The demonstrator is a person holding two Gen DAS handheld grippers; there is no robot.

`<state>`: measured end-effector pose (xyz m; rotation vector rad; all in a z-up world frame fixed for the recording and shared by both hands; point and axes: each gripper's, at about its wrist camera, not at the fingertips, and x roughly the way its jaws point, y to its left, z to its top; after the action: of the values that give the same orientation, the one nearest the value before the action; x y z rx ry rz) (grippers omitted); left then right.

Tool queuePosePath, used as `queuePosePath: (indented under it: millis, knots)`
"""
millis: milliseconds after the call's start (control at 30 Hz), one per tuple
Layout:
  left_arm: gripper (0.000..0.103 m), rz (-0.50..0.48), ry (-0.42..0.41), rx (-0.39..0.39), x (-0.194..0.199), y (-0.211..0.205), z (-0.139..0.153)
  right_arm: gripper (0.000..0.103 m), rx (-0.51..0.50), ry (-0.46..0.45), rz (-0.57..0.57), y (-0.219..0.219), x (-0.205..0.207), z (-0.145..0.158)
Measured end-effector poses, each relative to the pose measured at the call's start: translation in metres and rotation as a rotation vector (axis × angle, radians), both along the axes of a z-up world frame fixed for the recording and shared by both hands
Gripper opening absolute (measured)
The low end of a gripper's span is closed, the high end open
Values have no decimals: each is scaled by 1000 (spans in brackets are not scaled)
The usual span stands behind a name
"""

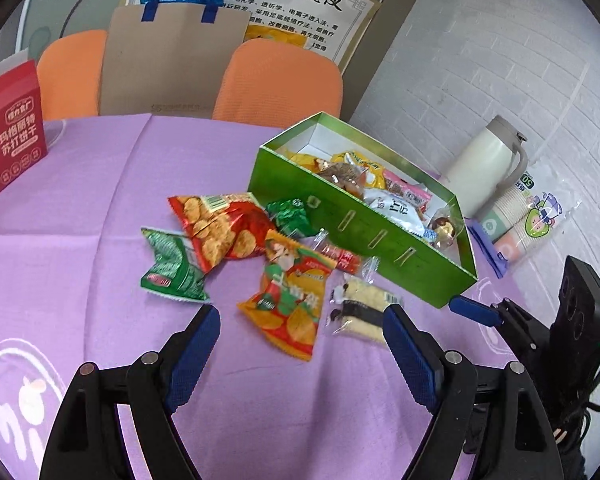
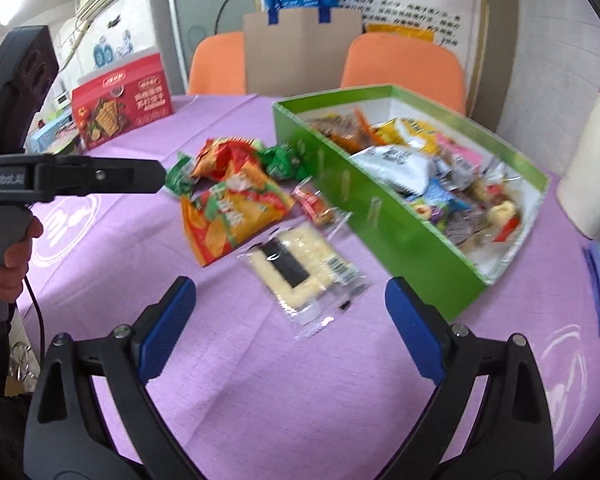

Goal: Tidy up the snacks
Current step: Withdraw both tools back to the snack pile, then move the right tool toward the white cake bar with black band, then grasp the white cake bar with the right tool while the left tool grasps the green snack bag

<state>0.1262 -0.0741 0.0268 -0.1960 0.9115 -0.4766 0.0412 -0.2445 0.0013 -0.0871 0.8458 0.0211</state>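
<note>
A green box (image 1: 356, 236) holding several snack packets stands on the purple cloth; it also shows in the right wrist view (image 2: 384, 224). Loose snacks lie left of it: an orange chip bag (image 1: 290, 300) (image 2: 228, 216), a red cracker bag (image 1: 220, 228), a green packet (image 1: 172, 268), a small red candy (image 1: 342, 258) (image 2: 312, 202) and a clear-wrapped pale cracker with a dark band (image 1: 358, 312) (image 2: 296, 268). My left gripper (image 1: 300, 344) is open and empty just in front of the orange bag. My right gripper (image 2: 290, 316) is open and empty just in front of the pale cracker.
A red biscuit box (image 1: 10, 136) (image 2: 120, 104) stands at the far left. A white thermos (image 1: 484, 164) and a pack of paper cups (image 1: 520, 220) stand right of the green box by the wall. Two orange chairs (image 1: 280, 84) and a paper bag (image 1: 172, 60) stand behind the table.
</note>
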Motion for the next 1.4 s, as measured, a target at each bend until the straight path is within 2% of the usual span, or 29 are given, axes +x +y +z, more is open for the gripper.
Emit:
queuePosePath:
  millis: [200,433,767,1000,1133,1200,1300,1400]
  knots:
    - [85,5,15,-17,-14,28,-17,95,-36,83,24,-1,37,-20]
    - [85,-40,20,-56,-15,35,-22,95,12,143,48,-6,62,-35]
    - [85,-65,17,-76,0,32,-22,93,39,164,42,7,21,-41]
    - [84,-134,4,-24,21,5,-18,92,4,118,-13,16,24,-38]
    - [84,-154,21,21,30,-8,-24,79,6,124,-52,16,31,-43]
    - [84,-148,11,20,30,-5,-22,61,-8,118,-68,15,29,-44]
    - [84,-99,1,-19,27,14,-16,60,-8,124,-77,13,22,-41]
    - [84,-26,-32,-6,27,39,-9,60,-11,133,-68,17,17,-42]
